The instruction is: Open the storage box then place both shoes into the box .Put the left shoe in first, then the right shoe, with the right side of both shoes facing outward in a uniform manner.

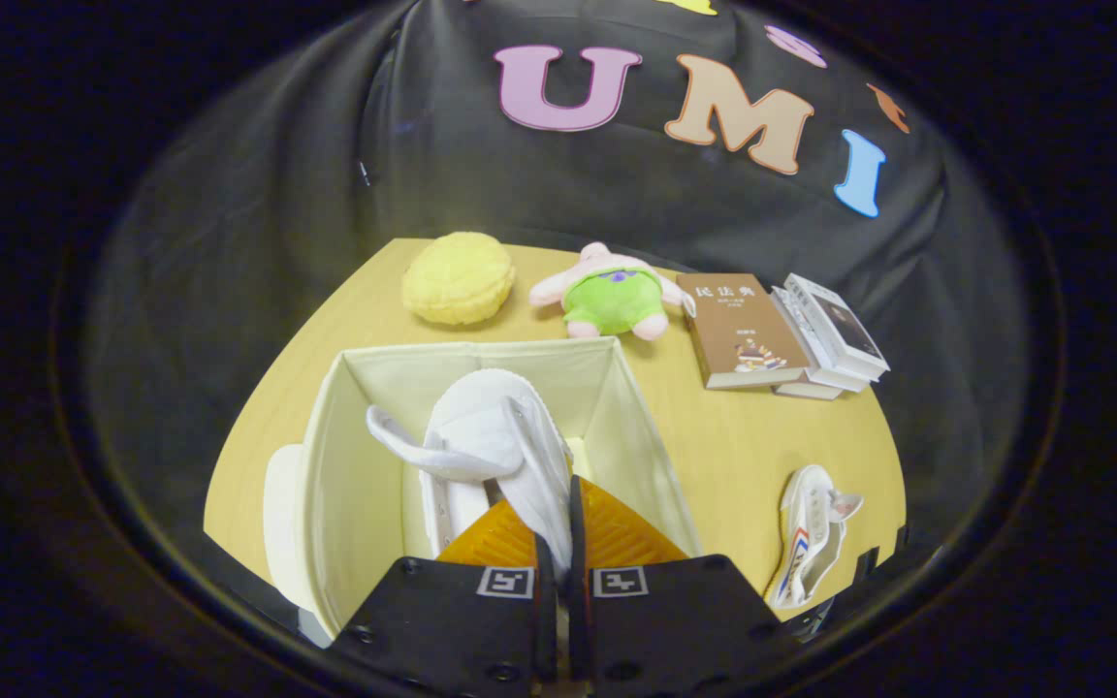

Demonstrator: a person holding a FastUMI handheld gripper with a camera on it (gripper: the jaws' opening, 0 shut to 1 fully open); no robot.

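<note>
A cream fabric storage box (345,456) stands open on the wooden table, just ahead of my fingers. My gripper (558,538) is shut on a white shoe (486,427), pinching its side wall between both fingers. The shoe hangs inside the box, toe away from me, with its tongue flopped out to the left. A second white shoe (811,538) with red and blue stripes lies on its side on the table, to the right of the box and my fingers. The box's lid (279,523) lies flat at the box's left side.
Beyond the box sit a yellow plush (458,278) and a pink and green plush toy (609,291). A brown book (738,330) and a stack of white books (830,339) lie at the back right. Bare tabletop (733,436) lies between the box and the books.
</note>
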